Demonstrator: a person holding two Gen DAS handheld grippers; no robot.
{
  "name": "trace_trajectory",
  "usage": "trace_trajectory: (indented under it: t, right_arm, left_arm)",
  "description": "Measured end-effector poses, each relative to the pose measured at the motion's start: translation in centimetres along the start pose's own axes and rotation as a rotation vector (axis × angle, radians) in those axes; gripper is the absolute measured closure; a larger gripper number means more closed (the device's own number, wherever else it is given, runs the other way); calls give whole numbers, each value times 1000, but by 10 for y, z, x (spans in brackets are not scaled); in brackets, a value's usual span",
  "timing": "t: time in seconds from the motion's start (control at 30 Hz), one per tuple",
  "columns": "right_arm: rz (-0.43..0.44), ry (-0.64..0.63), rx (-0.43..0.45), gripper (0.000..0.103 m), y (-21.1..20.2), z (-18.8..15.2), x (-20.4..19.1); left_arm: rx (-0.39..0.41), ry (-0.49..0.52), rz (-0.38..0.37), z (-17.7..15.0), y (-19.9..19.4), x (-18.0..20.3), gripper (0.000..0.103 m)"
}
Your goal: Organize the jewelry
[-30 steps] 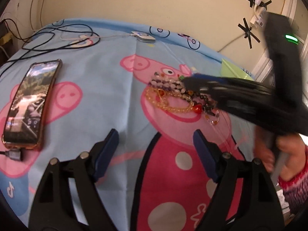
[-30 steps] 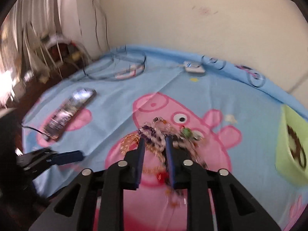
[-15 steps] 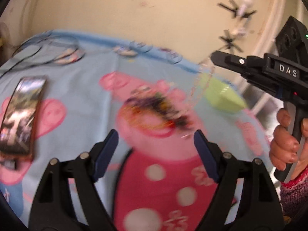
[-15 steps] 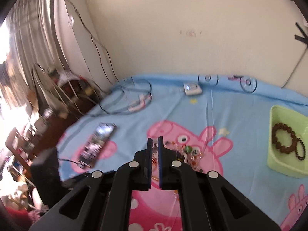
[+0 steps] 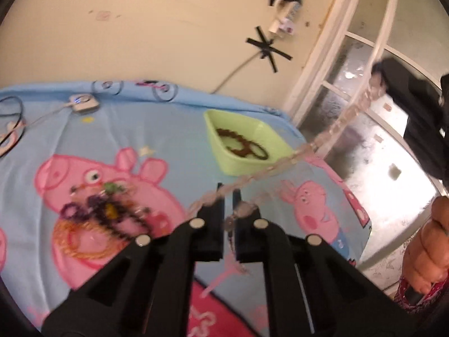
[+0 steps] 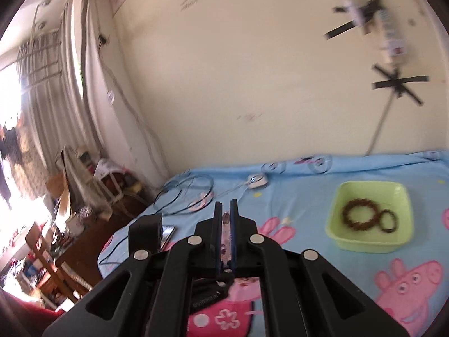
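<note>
Right gripper [image 6: 225, 219] pinches top of pale bead necklace [image 5: 283, 165]; left gripper [image 5: 228, 210], nearly closed, clamps lower end. Advice: carry slowly toward green tray [image 5: 273, 134] at 12 o'clock, release low.

Your pale pink bead strand [image 5: 283, 165] hangs in the air, stretched from the right hand-held gripper [image 6: 226, 210], whose jaws are pinched on it, down to the left hand-held gripper [image 5: 228, 196], where it lies between nearly closed jaws. Left of that gripper lies a blurred heap of jewelry [image 5: 103, 210] on the bed. Ahead sits a green tray [image 6: 404, 196] holding two brown bead bracelets [image 6: 360, 217].
</note>
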State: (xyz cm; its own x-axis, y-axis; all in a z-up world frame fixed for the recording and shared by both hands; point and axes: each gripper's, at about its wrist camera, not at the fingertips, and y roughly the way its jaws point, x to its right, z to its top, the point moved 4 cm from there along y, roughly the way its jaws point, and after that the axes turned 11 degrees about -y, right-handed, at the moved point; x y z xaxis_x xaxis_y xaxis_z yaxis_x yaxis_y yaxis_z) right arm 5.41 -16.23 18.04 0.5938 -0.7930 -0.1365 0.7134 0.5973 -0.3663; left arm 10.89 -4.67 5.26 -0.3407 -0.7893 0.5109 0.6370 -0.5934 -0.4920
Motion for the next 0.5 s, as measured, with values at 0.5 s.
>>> trace_trajectory:
  t: [0.5]
  right_arm:
    - [-180, 353, -132, 103, -38, -151, 124]
  left_arm:
    - [-267, 47, 16, -42, 70, 28, 83]
